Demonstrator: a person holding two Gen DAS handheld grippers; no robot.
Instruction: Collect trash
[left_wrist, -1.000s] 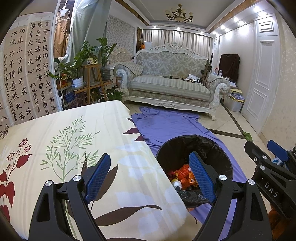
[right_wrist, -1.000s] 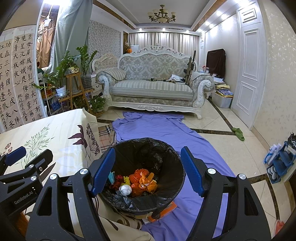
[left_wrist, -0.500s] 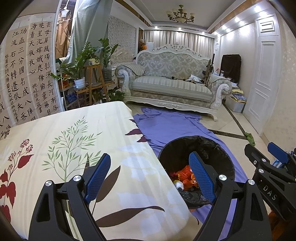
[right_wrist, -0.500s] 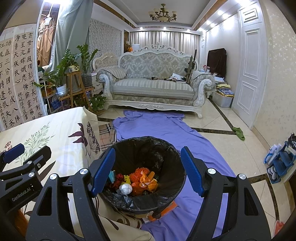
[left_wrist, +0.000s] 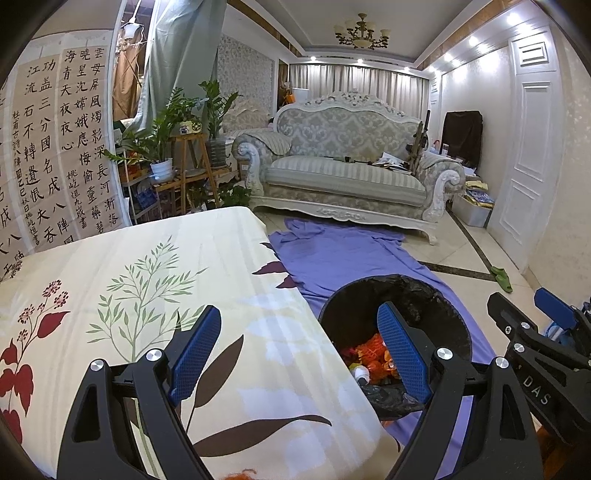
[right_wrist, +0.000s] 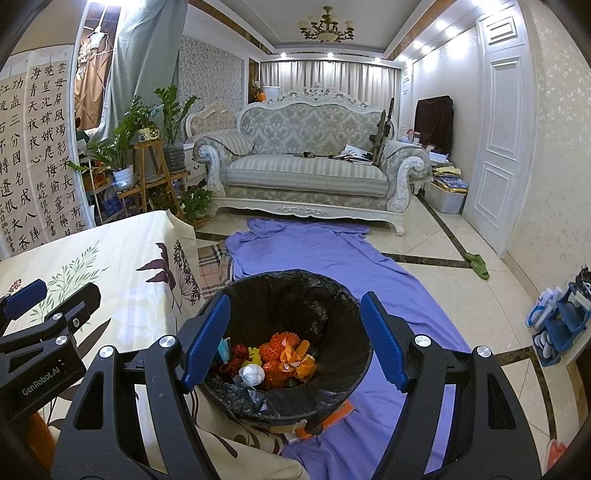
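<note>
A round bin lined with a black bag (right_wrist: 325, 295) stands on the floor by the table corner; it also shows in the left wrist view (left_wrist: 424, 295). Inside lies orange, red and yellow trash (right_wrist: 284, 354) and a white crumpled ball (right_wrist: 252, 374). My right gripper (right_wrist: 293, 338) is open and empty, held above the bin. My left gripper (left_wrist: 299, 349) is open and empty, over the table's right edge, left of the bin. Each gripper shows at the side of the other's view.
The table wears a cream cloth with leaf and flower prints (left_wrist: 147, 280). A purple sheet (right_wrist: 332, 251) lies on the tiled floor under the bin. A sofa (right_wrist: 306, 173) stands at the back, plant stands (right_wrist: 147, 155) at the left, a shoe rack (right_wrist: 561, 321) at the right.
Both grippers have drifted slightly; the views shift a little. Both stay open and empty. The bin and its trash have not moved.
</note>
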